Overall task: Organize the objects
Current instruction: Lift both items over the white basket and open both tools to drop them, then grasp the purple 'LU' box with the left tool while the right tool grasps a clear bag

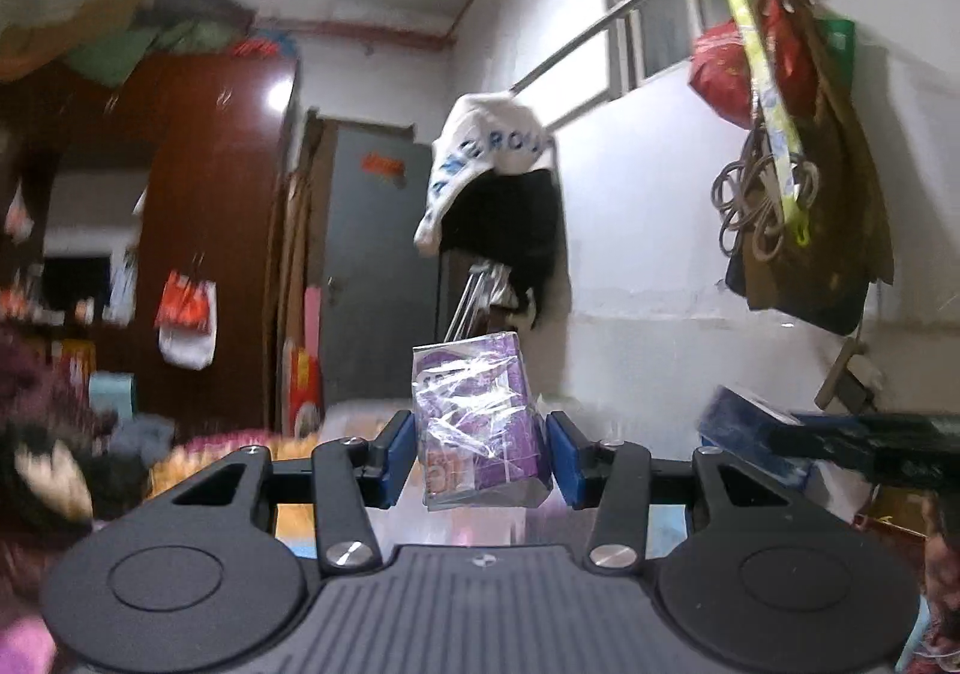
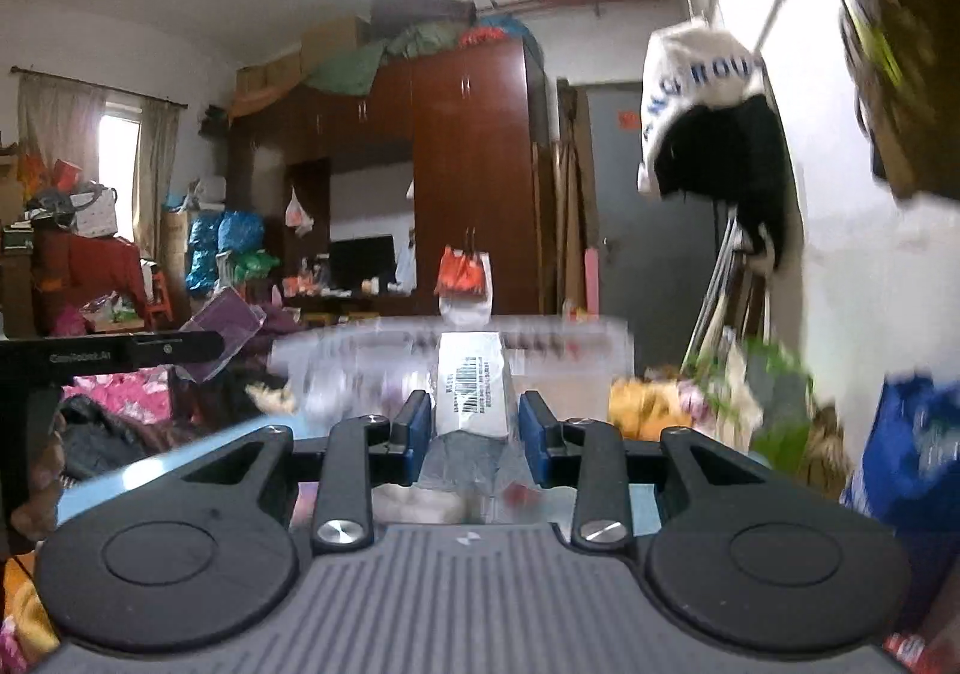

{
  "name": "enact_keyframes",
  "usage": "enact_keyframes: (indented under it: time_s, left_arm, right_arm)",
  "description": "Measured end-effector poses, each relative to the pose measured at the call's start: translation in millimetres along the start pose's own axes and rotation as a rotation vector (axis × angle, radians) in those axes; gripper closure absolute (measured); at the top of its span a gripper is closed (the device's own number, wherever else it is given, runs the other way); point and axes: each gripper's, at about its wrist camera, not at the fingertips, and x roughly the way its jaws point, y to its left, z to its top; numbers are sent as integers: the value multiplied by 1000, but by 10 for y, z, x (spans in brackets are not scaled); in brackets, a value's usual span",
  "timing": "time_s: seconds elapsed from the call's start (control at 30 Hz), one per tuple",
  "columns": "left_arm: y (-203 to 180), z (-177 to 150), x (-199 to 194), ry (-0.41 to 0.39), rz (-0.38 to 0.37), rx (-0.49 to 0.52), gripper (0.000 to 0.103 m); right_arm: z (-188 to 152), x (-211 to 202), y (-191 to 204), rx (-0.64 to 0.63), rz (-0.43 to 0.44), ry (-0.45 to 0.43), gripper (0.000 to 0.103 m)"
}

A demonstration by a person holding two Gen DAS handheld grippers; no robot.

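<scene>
The left gripper [image 1: 480, 455] clamps a purple packet [image 1: 477, 422]; the right gripper [image 2: 474, 428] pinches a white box [image 2: 472, 386]. Above the clear bin [image 2: 576, 338], slick wrap could slip.

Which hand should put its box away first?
Probably right: the right gripper holds its white barcoded box facing the clear plastic bin ahead. The left gripper, holding a purple cellophane-wrapped box, shows no bin.
</scene>
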Motion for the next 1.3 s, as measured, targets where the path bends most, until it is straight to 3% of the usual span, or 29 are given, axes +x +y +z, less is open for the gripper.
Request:
enact_keyframes:
  time_s: [0.07,0.17,0.33,0.37,0.4,0.43,0.47,0.5,0.53,0.63,0.7,0.83,0.9,1.03,1.07,1.1,1.13,1.3]
  left_arm:
    - [-14,258,289,30,0,6,52]
    - [12,447,794,123,-6,-22,52]
    - [70,272,1422,291,-5,-81,49]
    - [77,224,1482,312,-10,-85,35]
    - [85,185,1512,322,-12,-94,30]
    - [90,162,1479,302,-3,-106,30]
    - [91,161,1419,279,-4,-109,30]
    - [83,171,1337,259,-12,-105,28]
    - [72,186,1240,239,-11,-100,28]
    - [51,209,809,137,15,-93,21]
    - [65,153,520,113,23,-91,11]
    - [134,-201,243,224,66,-65,11]
    - [207,-361,252,280,70,-68,11]
    - [392,-617,371,387,67,-110,11]
    - [446,-657,376,402,67,-125,11]
    - [487,-688,380,411,67,-134,11]
    - [521,-715,392,420,68,-140,11]
    - [558,-792,358,453,94,-115,14]
  right_arm:
    - [267,272,-18,-30,-22,-10,67]
    - [509,801,-126,-16,-29,89,67]
    - [490,1357,-182,-8,-26,219,64]
    - [463,1407,-166,-23,-33,237,56]
    - [444,1427,-153,-32,-43,243,43]
    - [424,1395,-132,-38,-57,227,34]
    - [415,1332,-126,-41,-59,204,15]
    - [401,1229,-134,-40,-49,178,2]
    - [403,1114,-145,-36,-30,147,0]
    - [330,658,-203,-11,-21,39,0]
    - [221,441,-270,-13,-38,5,0]
    - [-85,404,-489,45,-45,171,0]
    - [-210,545,-565,70,-54,288,0]
    - [-434,779,-613,96,-70,428,1]
    - [-487,854,-629,113,-68,472,8]
    - [-535,888,-660,124,-71,494,22]
    - [-588,898,-658,130,-68,511,27]
    - [-729,956,-632,131,-51,561,39]
